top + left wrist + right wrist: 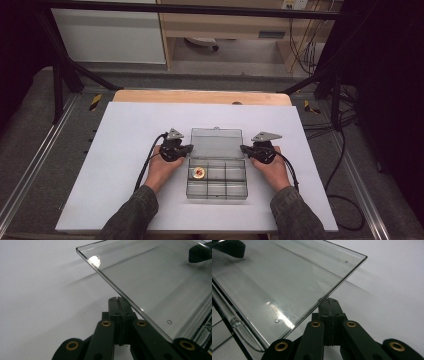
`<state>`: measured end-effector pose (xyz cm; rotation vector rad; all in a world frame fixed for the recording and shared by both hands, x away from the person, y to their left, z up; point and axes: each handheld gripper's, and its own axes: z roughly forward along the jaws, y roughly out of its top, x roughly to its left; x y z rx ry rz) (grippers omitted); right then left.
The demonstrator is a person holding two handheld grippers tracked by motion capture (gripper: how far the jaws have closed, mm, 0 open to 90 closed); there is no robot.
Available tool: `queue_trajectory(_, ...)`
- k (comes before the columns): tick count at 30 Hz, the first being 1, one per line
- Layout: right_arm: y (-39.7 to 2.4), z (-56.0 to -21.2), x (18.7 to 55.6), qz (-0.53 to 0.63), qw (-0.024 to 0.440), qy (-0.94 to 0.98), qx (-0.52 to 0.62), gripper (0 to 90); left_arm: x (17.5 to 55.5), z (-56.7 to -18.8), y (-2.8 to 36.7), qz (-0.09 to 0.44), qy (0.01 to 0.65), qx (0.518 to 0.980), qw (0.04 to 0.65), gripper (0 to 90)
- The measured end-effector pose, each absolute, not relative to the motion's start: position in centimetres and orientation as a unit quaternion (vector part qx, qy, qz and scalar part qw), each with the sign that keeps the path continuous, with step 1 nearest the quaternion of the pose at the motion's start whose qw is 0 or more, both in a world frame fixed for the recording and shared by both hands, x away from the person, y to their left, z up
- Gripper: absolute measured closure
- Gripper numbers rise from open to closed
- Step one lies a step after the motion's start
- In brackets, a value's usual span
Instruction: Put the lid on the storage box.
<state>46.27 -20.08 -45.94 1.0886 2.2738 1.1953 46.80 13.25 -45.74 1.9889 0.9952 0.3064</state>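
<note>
clear plastic compartment box (217, 180) sits on the white table sheet (125, 150), lid (216, 143) swung open and leaning back on the far side of the box. a round gold-and-red piece (199, 172) lies in the box's far-left compartment; can't tell what it is. left gripper (188, 149) rests just beside the lid's left edge, jaws clenched together with nothing between them, tip under the clear lid (155, 282) edge in the left gripper view. right gripper (244, 149) sits just beside the lid's right edge, jaws pressed tight too, empty, tip by the lid (287, 282) edge. a hand (161, 169) holds each gripper, left of the box and right of it (272, 170).
</note>
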Motion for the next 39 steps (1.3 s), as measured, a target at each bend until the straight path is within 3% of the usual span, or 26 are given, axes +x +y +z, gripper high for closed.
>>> queue_trajectory(23, -20.2, -44.9, 45.4, 0.459, 0.192, 0.778, 0.384, 90.0, 45.8, -45.0, 13.3, 0.155, 0.384, 0.780, 0.469, 90.0)
queue_trajectory(39, -20.4, -44.3, 45.6, 0.464, 0.199, 0.777, 0.375, 90.0, 45.8, -45.1, 13.2, 0.143, 0.390, 0.772, 0.481, 90.0)
